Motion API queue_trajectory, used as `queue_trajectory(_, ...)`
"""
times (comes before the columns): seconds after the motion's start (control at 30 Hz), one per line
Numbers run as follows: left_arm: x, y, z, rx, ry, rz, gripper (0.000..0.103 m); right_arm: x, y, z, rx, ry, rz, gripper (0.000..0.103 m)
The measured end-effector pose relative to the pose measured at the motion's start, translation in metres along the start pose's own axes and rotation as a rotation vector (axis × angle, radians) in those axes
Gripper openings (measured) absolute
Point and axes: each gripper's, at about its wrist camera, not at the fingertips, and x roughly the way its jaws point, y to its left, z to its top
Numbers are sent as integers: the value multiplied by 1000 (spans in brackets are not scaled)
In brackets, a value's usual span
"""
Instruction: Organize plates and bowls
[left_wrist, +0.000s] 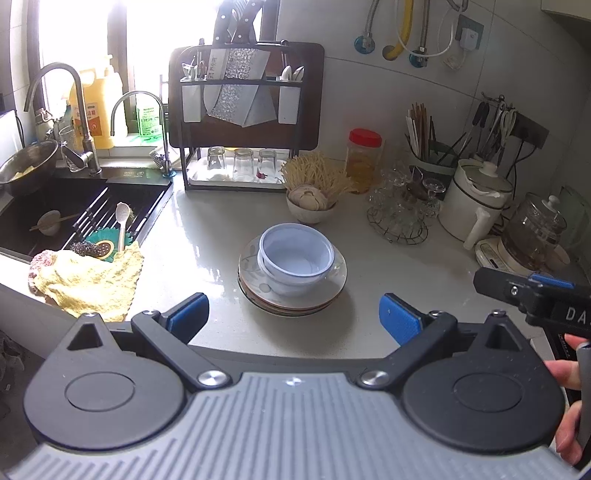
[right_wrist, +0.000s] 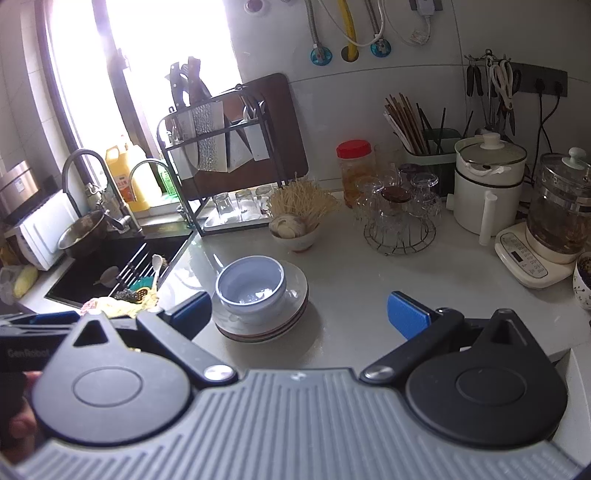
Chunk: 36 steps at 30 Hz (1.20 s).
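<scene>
A pale blue bowl (left_wrist: 295, 254) sits nested in a white bowl on a stack of plates (left_wrist: 334, 291) in the middle of the white counter. The same bowl (right_wrist: 251, 286) and plates (right_wrist: 295, 310) show in the right wrist view. My left gripper (left_wrist: 293, 319) is open and empty, just short of the stack at the counter's front edge. My right gripper (right_wrist: 299, 314) is open and empty, with the stack near its left finger. The right gripper's body (left_wrist: 532, 291) shows at the right of the left wrist view.
A black sink (left_wrist: 74, 210) with a spoon and a yellow cloth (left_wrist: 88, 280) lies left. A knife rack with upturned glasses (left_wrist: 240, 164) stands behind. A small bowl of garlic and noodles (left_wrist: 312, 203), a red-lidded jar (left_wrist: 364, 158), a glass basket (left_wrist: 400, 210), a white pot (left_wrist: 476, 195) and a kettle (left_wrist: 535, 232) line the back right.
</scene>
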Motion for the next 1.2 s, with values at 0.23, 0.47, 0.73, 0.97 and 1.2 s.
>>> queue_trajectory(0.23,-5,4,-4,-11,-9,15,100,-5,5,-8,6,4,1,103)
queue_trajectory(0.47,-13,10,-4,-11,-18,16,100,-12,8,-10,2,-13,-3,103)
queue_trajectory(0.73,-17,8,-15,-5,-7,6,100,-16,8,-16,11,1,-2,103)
queue_trajectory(0.97,-15,7,-21,-4,4,2,100,-17,9,-18,8,1,-13,103)
queue_trajectory(1.2,-15,8,-20,-13,4,-12,100,-16,4,-21,25,2,-29,103)
